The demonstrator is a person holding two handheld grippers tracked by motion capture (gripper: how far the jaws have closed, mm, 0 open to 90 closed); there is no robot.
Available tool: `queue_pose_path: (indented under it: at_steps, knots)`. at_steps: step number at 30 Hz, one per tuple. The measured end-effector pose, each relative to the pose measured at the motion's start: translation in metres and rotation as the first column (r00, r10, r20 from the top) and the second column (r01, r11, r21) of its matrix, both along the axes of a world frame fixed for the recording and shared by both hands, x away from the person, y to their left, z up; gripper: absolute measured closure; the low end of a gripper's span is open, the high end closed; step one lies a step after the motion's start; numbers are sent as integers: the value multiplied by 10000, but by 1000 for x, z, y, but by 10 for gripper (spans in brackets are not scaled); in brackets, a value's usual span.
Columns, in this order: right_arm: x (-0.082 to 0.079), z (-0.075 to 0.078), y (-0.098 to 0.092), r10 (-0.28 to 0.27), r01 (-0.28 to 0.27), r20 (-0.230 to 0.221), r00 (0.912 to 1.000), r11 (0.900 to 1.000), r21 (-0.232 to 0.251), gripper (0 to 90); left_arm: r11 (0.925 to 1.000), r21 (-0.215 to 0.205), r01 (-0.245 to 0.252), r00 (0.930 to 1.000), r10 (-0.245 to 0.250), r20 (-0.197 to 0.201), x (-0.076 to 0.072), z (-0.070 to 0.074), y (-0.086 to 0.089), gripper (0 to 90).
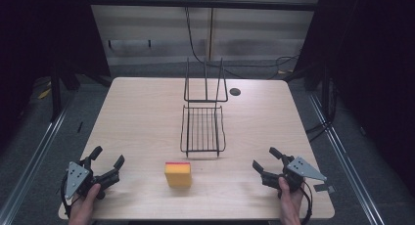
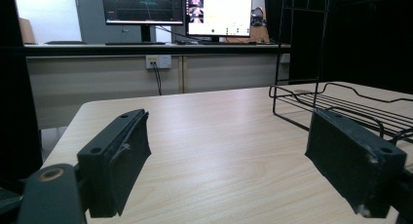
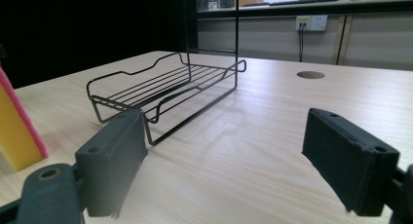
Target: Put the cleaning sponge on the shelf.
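a: looking at the sponge now. it sits on the worktop near the front edge, between the two tongs and apart from both. it has a yellow body and a pink top.

b: where is the wire rack?

a: just behind the sponge, in the middle of the worktop, with tall wire bars at its back.

b: are the tongs holding anything?

a: no. the left tongs are spread wide with nothing in them. the right tongs are spread wide too, and bare wood shows between the jaws.

b: how will the sponge feel?

a: i think it is very light and soft. it should squish when pinched, so a gentle squeeze is enough. it does not look slippery, and it will not break.

b: where should they grab it?

a: i would pinch the two flat yellow sides, near the middle, not the thin pink top. the right tongs look well placed, as the sponge shows just beside their left jaw.
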State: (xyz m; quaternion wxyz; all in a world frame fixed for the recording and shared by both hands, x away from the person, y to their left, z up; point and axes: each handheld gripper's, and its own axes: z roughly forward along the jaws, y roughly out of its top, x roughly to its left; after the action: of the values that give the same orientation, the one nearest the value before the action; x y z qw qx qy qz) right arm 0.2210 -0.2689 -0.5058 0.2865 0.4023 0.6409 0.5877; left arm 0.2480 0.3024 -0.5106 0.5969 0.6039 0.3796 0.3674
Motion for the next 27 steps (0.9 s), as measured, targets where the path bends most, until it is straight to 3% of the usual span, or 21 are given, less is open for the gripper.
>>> queue_pose_path:
  at_steps: [6, 15, 27]
  knots:
    - [1, 2, -3, 491, -484, -394, 9980, 9986, 201, 178, 10000, -1, -1, 10000, 1, 3, 0, 0, 0, 156]
    - [2, 6, 10, 1320, -1326, -646, 9891, 9912, -52, 182, 10000, -14, -2, 10000, 2, 5, 0, 0, 0, 156]
    - [2, 12, 28, 2532, -2553, -940, 9629, 9668, -112, 173, 10000, -1, 0, 10000, 0, 2, 0, 0, 0, 156]
